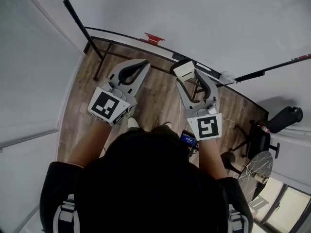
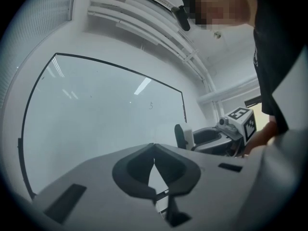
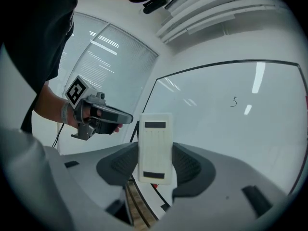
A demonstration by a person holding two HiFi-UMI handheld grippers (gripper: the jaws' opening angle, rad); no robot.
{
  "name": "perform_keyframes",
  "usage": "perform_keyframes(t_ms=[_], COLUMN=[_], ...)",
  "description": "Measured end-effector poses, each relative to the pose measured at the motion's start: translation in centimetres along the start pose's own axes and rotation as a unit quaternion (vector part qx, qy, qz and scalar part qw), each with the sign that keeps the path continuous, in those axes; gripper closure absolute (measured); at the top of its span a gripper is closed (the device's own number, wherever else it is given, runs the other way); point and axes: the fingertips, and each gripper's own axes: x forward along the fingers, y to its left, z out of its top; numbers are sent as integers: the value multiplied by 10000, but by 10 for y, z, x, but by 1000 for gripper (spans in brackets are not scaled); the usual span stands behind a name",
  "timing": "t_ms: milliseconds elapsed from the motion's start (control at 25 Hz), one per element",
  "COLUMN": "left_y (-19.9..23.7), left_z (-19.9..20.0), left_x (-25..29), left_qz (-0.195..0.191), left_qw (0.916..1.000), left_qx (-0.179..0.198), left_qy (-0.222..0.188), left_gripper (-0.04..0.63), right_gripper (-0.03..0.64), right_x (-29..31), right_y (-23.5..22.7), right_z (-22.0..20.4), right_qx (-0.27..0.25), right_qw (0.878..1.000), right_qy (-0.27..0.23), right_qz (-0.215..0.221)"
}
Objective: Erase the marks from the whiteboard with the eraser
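Firmly, the right gripper (image 1: 189, 75) clamps the white eraser (image 3: 155, 146) upright before the whiteboard (image 1: 194, 18), a small mark (image 3: 234, 100) at the eraser's two o'clock. At ten o'clock, the left gripper (image 2: 154, 148) has its jaws pressed together, empty.

We wear a black short-sleeved top (image 1: 146, 188); the grey left hand-held gripper (image 1: 145, 63) and right hand-held gripper (image 1: 186, 68) each bear a black-and-white marker cube (image 1: 108, 106).
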Motion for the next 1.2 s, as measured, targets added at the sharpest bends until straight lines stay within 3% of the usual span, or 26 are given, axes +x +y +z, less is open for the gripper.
perform_keyframes(t_ms=[280,520,720,960,1200], left_y=[11,19,24,34,43], left_z=[0,11,34,66,99], left_x=[42,98,148,210,246], left_qz=[-258,-253,-130,-10,-329], left_qw=[9996,9996,9997,9992,9976], left_qx=[-59,110,182,359,457], left_qy=[-40,-30,-55,-185,-392], left_gripper=[589,589,589,589,589], right_gripper=[394,394,396,396,396], right_x=[12,30,33,40,47], right_y=[-39,-76,-149,-227,-285], right_z=[-8,-28,-13,14,69], right_qx=[-17,-524,-1140,-2134,-3036], right_qw=[9996,9978,9919,9698,9315], right_qy=[15,381,429,793,1169], right_qz=[-277,118,-352,-881,-1625])
